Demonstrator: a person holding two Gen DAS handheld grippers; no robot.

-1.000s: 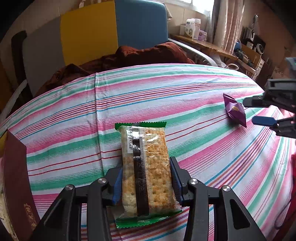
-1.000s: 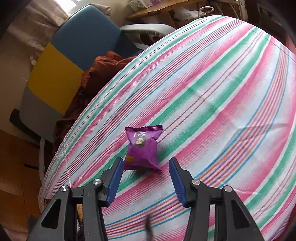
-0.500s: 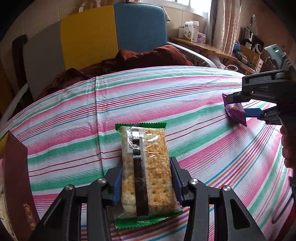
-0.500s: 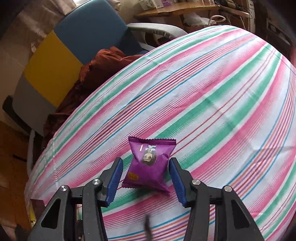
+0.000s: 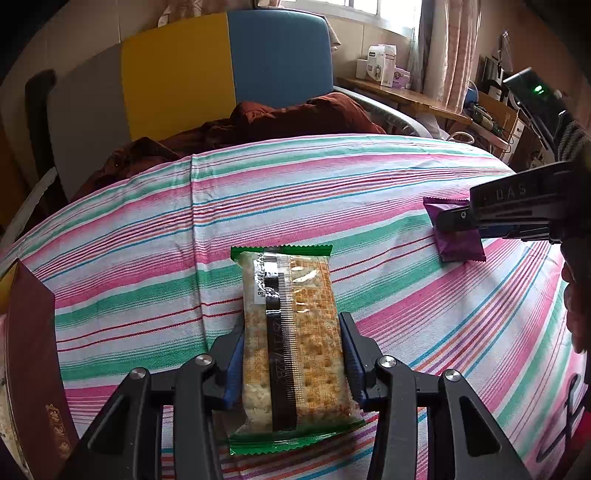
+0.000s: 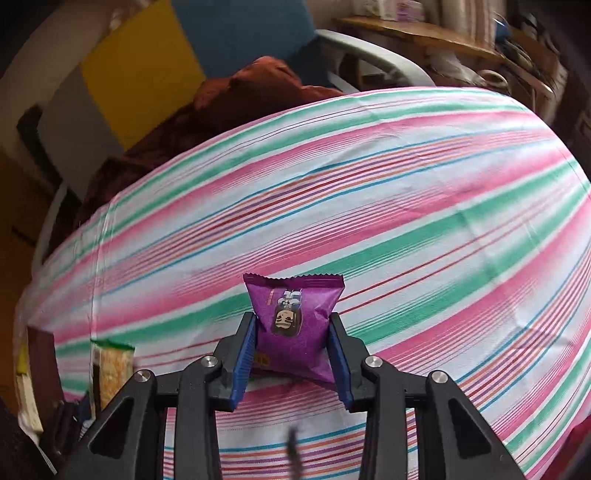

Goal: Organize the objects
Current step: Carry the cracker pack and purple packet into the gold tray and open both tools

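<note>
Striped tablecloth [image 6: 406, 192] under purple snack packet [image 6: 295, 328], pinched between right claw [image 6: 292, 356] pads.

Striped cloth [image 5: 332, 192] covers table. Behind it – chair [image 5: 221, 66], grey, yellow, blue panels, brown blanket [image 5: 295, 118] heaped. Window [image 5: 369, 7] daylit – curtain [image 5: 454, 51], cluttered wooden shelf [image 5: 406, 98].

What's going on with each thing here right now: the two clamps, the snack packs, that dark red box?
Left hand-held gripper: shut on the cracker pack.
Cracker pack: sealed, lying flat on the striped cloth.
Right hand-held gripper: shut on the purple snack packet.
Purple snack packet: sealed, pinched at both sides.
Dark red box: at the cloth's left edge, untouched.
</note>
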